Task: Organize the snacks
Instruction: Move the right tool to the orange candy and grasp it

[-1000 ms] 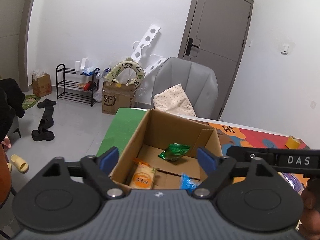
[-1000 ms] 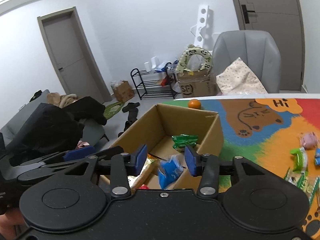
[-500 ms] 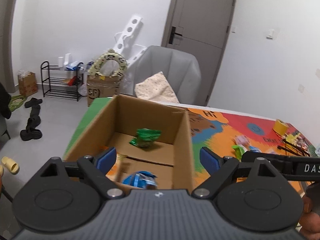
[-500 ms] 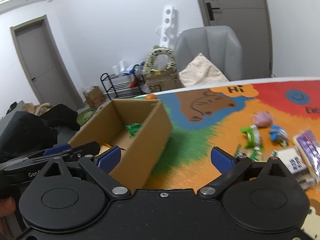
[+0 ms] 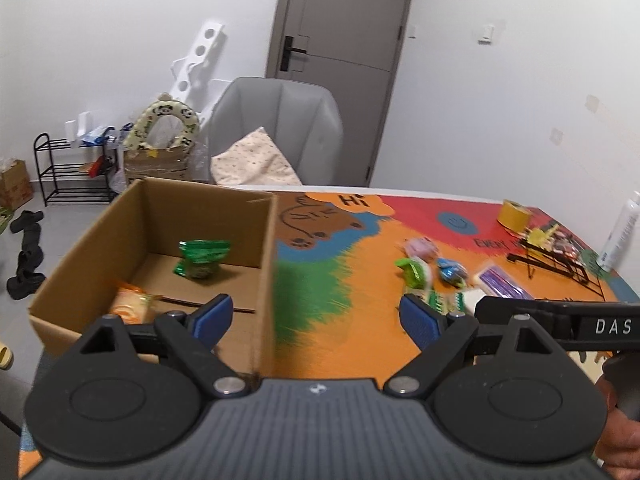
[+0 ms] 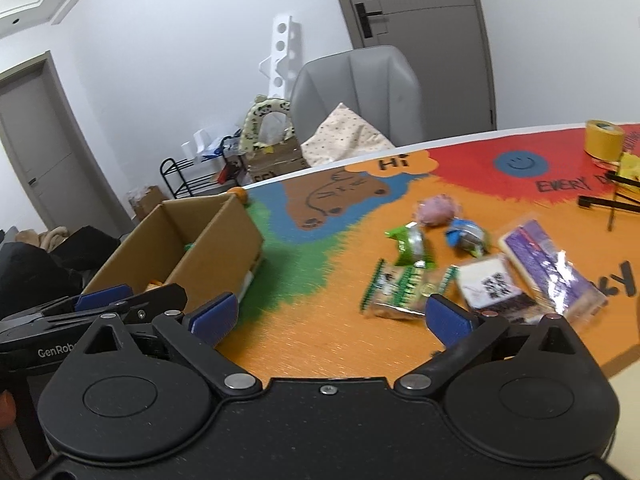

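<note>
1. The right gripper (image 6: 330,318) is wide open and holds nothing. It hangs over the bright mat (image 6: 320,320), near the loose snacks.
2. The left gripper (image 5: 316,316) is wide open and empty too. It sits by the near right corner of the cardboard box (image 5: 264,264).
3. The box already has a green bag (image 5: 202,258) and an orange pack (image 5: 130,306) inside.
4. I think the next job is to grab one more snack. The green striped pack (image 6: 404,290) is closest to the right gripper.
5. To do it well, go down slowly, put one finger on each side of the pack, and squeeze softly so it does not crush.
6. A second ago the right gripper was over the box with a blue snack between its fingers. Now it is open, empty and out over the mat.
</note>
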Available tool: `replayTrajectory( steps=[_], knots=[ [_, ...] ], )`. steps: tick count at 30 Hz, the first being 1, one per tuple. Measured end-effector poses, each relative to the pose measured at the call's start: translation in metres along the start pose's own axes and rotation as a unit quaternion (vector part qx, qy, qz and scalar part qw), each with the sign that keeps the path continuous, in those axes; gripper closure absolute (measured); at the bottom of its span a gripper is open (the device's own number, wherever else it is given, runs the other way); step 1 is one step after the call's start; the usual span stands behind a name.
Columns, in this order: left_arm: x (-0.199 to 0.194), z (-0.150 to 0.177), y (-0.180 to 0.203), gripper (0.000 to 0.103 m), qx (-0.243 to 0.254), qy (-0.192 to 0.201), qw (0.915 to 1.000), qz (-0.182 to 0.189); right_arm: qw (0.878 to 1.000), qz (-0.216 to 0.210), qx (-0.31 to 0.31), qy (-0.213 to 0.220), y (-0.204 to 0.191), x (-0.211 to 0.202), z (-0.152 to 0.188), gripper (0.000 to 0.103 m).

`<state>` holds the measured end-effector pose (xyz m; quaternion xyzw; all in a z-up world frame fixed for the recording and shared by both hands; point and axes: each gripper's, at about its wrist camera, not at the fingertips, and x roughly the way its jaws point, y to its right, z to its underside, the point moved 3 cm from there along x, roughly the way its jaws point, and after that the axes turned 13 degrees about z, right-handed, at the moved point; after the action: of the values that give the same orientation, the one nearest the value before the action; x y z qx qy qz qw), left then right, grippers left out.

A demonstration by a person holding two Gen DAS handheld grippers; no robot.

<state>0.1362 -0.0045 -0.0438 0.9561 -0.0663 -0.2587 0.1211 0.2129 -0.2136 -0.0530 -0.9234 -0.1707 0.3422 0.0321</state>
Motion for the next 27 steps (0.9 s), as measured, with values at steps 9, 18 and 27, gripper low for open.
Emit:
replayTrajectory(
  steps=[9, 18, 27],
  knots=[
    [0.016, 0.007, 0.027, 0.013, 0.023, -0.014, 0.9996, 0.01, 1.0, 0.02, 0.017, 0.002, 0.04, -0.009, 0.012, 0.0],
    [0.028, 0.014, 0.05, 0.013, 0.051, -0.026, 0.9983, 0.015, 0.999, 0.037, 0.039, -0.01, 0.073, -0.009, 0.025, 0.0],
    [0.045, 0.025, 0.058, 0.014, 0.054, -0.046, 0.9972, 0.023, 0.998, 0.052, 0.01, -0.024, 0.082, -0.005, 0.047, 0.001]
  ],
)
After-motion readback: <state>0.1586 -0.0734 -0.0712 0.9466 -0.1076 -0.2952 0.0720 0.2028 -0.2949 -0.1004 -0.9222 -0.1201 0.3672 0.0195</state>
